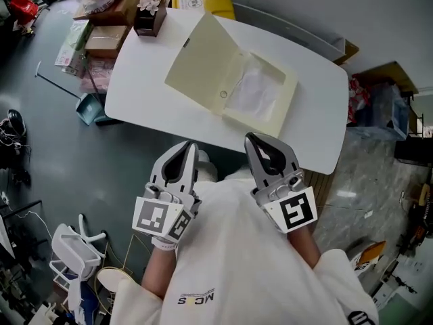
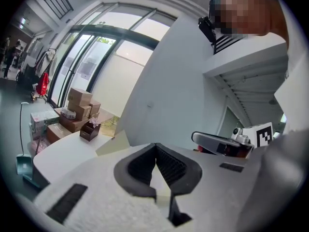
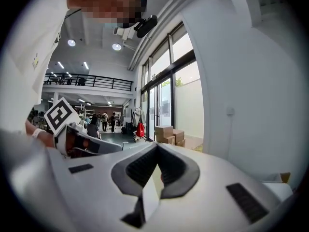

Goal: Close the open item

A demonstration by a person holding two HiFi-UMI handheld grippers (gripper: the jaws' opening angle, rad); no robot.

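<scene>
A flat cream box (image 1: 260, 93) lies open on the white table (image 1: 145, 80). Its lid (image 1: 201, 63) stands tilted up on the left, and white paper shows in the base. Both grippers hang close to my chest, short of the table's near edge and apart from the box. My left gripper (image 1: 191, 145) has its jaws pressed together with nothing in them, and so does my right gripper (image 1: 251, 138). In the left gripper view the shut tips (image 2: 155, 145) point toward the lid (image 2: 113, 144). The right gripper view shows shut tips (image 3: 157, 145) aimed at the room.
A small brown holder with a flower (image 1: 149, 13) stands at the table's far left corner. Cardboard boxes (image 1: 107, 38) and a blue dustpan (image 1: 88, 107) sit on the floor to the left. A white wire rack (image 1: 71, 252) is near my left side.
</scene>
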